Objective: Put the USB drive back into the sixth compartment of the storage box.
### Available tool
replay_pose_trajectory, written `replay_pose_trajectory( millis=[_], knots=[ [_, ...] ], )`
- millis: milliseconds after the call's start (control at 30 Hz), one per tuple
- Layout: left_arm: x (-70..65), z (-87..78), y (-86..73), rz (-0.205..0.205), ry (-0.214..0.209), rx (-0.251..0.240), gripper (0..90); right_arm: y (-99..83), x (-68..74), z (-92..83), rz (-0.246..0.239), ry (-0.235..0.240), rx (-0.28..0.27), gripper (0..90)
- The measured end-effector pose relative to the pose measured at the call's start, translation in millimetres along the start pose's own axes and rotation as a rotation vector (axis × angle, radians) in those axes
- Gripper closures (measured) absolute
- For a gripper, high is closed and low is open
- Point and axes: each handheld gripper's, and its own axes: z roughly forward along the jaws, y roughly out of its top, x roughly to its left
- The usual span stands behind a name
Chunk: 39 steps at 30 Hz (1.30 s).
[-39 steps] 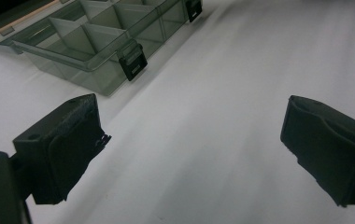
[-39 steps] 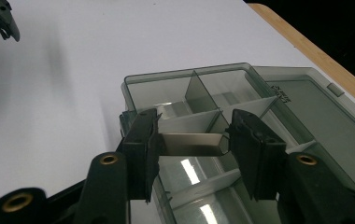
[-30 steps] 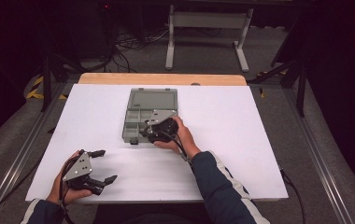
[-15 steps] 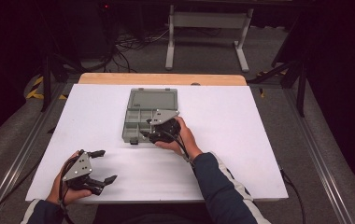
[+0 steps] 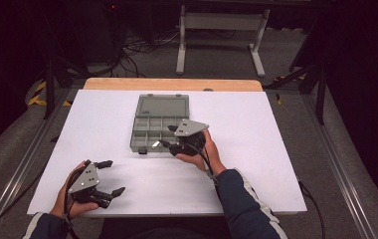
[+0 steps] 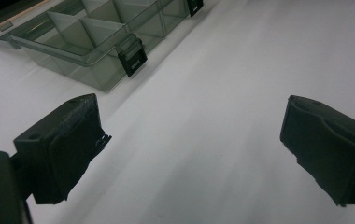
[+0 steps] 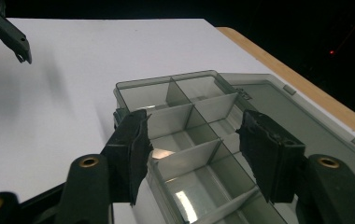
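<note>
At frame centre the grey organizer box (image 5: 158,123) already lies open with bare compartments, the right gripper (image 5: 168,138), jaws just widening, empty over it, the left gripper (image 5: 111,177) idle, agape, lower left.
</note>
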Motion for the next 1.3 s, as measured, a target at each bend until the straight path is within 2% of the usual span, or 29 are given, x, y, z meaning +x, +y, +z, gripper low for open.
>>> replay_pose_trajectory(
  millis=[100, 233, 367, 500, 667, 933, 1100, 1300],
  knots=[
    [-0.1, 0.1, 0.1, 0.002, 0.001, 0.001, 6.6, 0.9, 3.5, -7.3, -0.029, -0.019, -0.007, 40.4],
    [0.1, -0.9, 0.4, 0.008, 0.003, 0.001, 6.7, 0.6, 6.2, -14.2, -0.03, -0.023, -0.017, 38.6],
    [-1.0, -0.6, 0.8, 0.011, 0.004, -0.001, 6.7, 1.2, 10.1, -17.6, -0.053, -0.04, -0.012, 36.6],
    [-0.8, -1.4, 1.0, 0.012, 0.008, -0.002, 6.8, 0.1, 13.3, -20.9, -0.053, -0.038, -0.008, 34.7],
    [-1.1, -1.6, 1.6, 0.02, 0.012, 0.002, 7.9, -3.2, 20.7, -29.5, -0.089, -0.048, 0.003, 33.1],
    [-1.3, -1.6, 2.1, 0.025, 0.019, 0.006, 10.8, -8.5, 23.5, -44.0, -0.089, -0.063, -0.01, 31.0],
    [-0.6, -1.8, 1.9, 0.018, 0.024, 0.008, 13.9, -15.2, 25.9, -48.9, -0.096, -0.078, 0.004, 29.5],
    [-1.0, -1.4, 1.6, 0.02, 0.045, 0.011, 17.0, -21.2, 29.5, -52.4, -0.092, -0.069, 0.016, 28.9]
  ],
)
